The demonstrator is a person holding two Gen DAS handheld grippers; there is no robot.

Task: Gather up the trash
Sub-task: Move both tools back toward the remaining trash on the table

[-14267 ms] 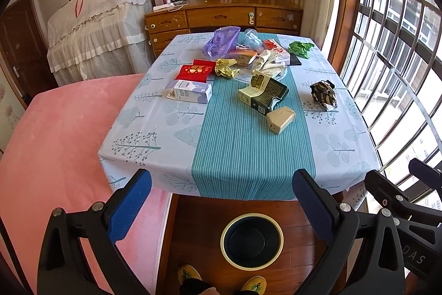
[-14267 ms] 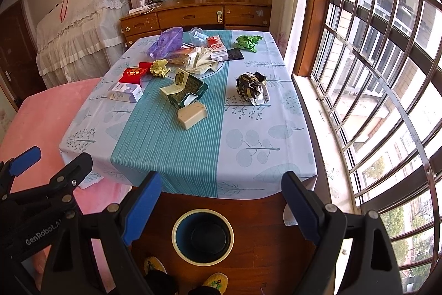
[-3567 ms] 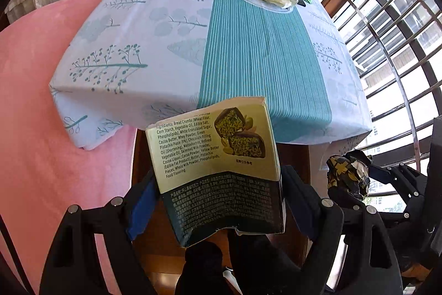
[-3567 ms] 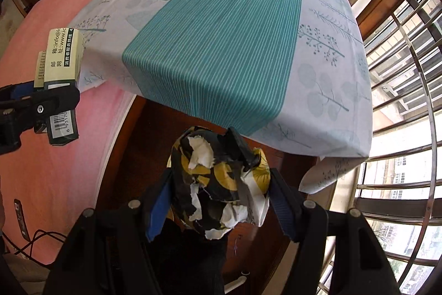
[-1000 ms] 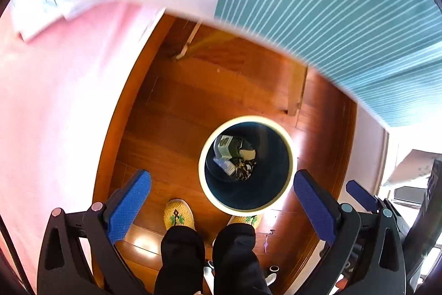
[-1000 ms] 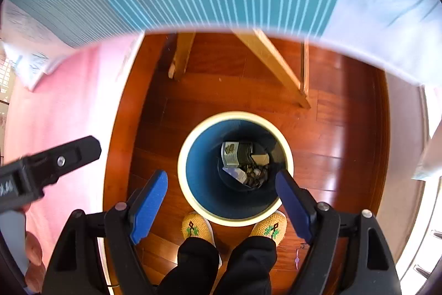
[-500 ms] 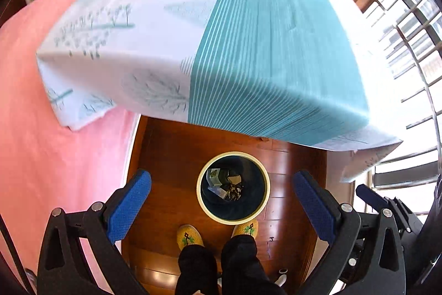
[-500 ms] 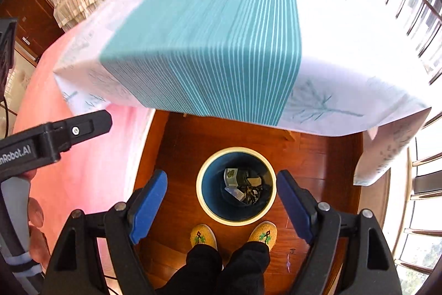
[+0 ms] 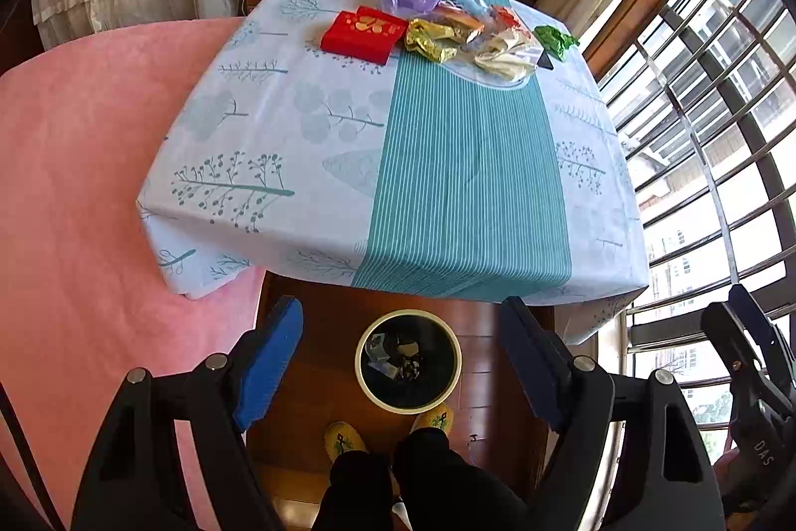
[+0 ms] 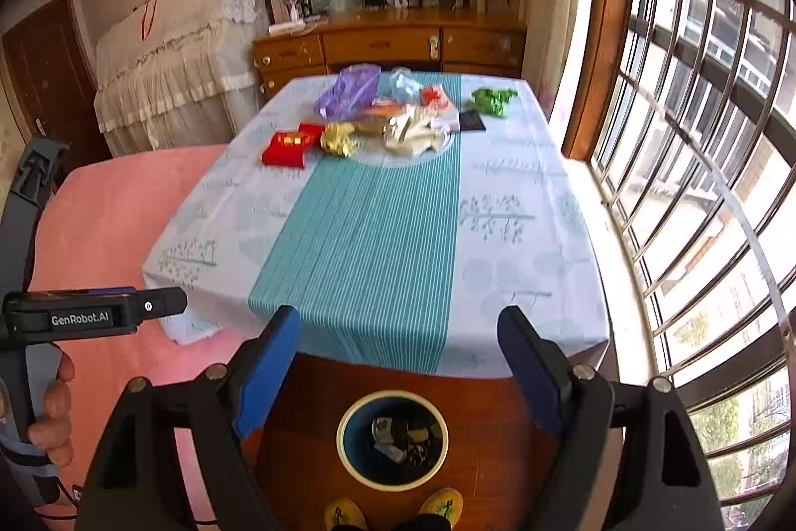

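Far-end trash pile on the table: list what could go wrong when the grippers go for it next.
1. The purple bag, gold wrapper and pale wrappers overlap, so one pinch may drag neighbours along.
2. The green wrapper lies near the window-side edge of the table and could be knocked off.
3. The bin sits on the floor at the near end, so each carry from the far end is long, and a loose piece could drop.

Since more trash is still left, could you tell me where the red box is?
The red box lies at the table's far end, left of the teal stripe, right beside the gold wrapper.
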